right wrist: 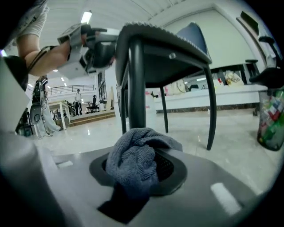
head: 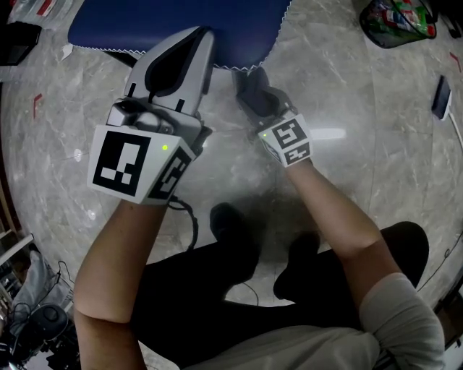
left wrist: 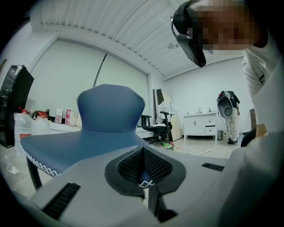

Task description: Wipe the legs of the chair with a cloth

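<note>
Grey marbled floor (head: 376, 144) throughout, with red tape marks (head: 36, 101) to the left of the left gripper (head: 189, 43) and a tangle of cables (head: 36, 318) behind it on the same side. A bin (head: 398, 22) of green and red rubbish stands well to the right of the right gripper (head: 253, 90), with a dark flat device (head: 441, 97) also lying out to that side. Ahead of the left gripper stand a black office chair (left wrist: 157, 126) and a white cabinet (left wrist: 199, 125); to its left are a black box (left wrist: 13, 106) and bottles (left wrist: 60, 115) on a counter (left wrist: 66, 127).
</note>
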The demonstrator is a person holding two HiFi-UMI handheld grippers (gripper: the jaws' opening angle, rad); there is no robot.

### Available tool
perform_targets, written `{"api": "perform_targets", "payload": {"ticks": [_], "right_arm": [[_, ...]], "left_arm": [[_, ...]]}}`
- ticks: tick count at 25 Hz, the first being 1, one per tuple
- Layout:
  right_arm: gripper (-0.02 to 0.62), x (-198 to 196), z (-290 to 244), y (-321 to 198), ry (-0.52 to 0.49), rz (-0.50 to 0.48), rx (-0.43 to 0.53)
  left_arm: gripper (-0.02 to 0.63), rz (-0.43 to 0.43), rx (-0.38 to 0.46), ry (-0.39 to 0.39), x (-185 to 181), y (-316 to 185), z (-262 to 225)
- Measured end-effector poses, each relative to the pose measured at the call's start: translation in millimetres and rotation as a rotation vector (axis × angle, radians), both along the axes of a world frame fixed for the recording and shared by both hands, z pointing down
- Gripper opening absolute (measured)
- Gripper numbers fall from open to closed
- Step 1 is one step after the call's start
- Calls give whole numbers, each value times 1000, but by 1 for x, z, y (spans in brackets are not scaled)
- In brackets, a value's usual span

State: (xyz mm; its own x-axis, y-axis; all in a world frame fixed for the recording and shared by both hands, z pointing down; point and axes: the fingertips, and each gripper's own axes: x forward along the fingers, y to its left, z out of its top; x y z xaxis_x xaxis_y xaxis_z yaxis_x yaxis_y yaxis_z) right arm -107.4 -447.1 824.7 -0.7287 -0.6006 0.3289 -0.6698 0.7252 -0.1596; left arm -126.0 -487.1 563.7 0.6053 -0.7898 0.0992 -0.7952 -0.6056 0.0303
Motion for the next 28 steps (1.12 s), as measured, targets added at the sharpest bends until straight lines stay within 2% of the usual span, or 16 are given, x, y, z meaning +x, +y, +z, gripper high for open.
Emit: {"api": "perform_targets", "payload": {"ticks": [3,5,10,15,22,25,28], "right_arm": [[124,-3,60,7,60,-14,-107],[127,-4,84,9,91,-27,-147],[130,-5,81,8,119,-18,-139],[126,0,3,1,61,-9,-34],[124,10,-123,-11,-53,2,148],[123,14,-153,-13,-101,13,183],[121,15,-160,-14,-110,13,197]], "left_arm": [[6,9,-2,-6,2,0,1],[6,18,-5,-6,4,1,2],[5,19,-1,-12,4,3,4],[6,33,3,-22,4,4,3],[6,3,4,-17,2,2,2],[5,-1,5,-21,3,1,2],[5,0,2,-27,4,2,3]]}}
